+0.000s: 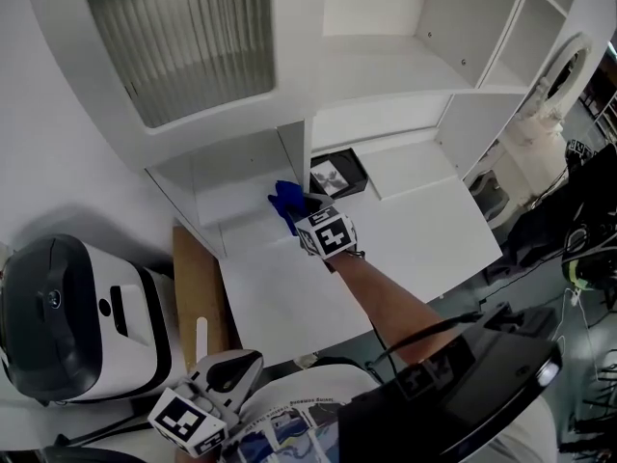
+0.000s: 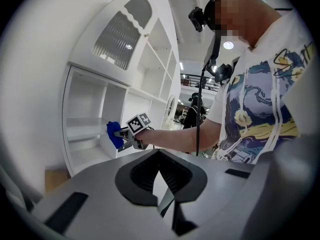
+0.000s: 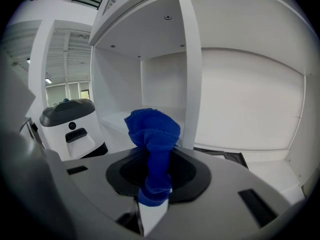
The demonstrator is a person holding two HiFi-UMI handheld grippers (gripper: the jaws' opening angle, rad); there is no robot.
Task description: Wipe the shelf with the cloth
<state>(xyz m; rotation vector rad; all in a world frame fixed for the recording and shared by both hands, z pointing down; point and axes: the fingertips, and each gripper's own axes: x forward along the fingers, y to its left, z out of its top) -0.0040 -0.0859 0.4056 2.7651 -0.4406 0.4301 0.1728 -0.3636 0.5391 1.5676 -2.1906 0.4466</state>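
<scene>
Evidently wiping looks about to start: at the front edge of the lower left compartment of the shelf [image 1: 236, 193], the right gripper [image 3: 155, 206] pinches the blue cloth [image 3: 152, 131]; the left gripper [image 2: 162, 204] idles low, jaws together, empty. Next, press the cloth down and sweep inward.

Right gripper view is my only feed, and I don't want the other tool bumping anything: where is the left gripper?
Observer: Head view shows the left gripper low beside the person's torso, well clear of the shelf unit.
Operator: Holding anything?
Observer: No; its own view shows the jaws together with nothing between them.
Operator: And my cloth?
Observer: From above, the blue cloth in the right gripper is at the front of the lower left cubby, beside the divider.
</scene>
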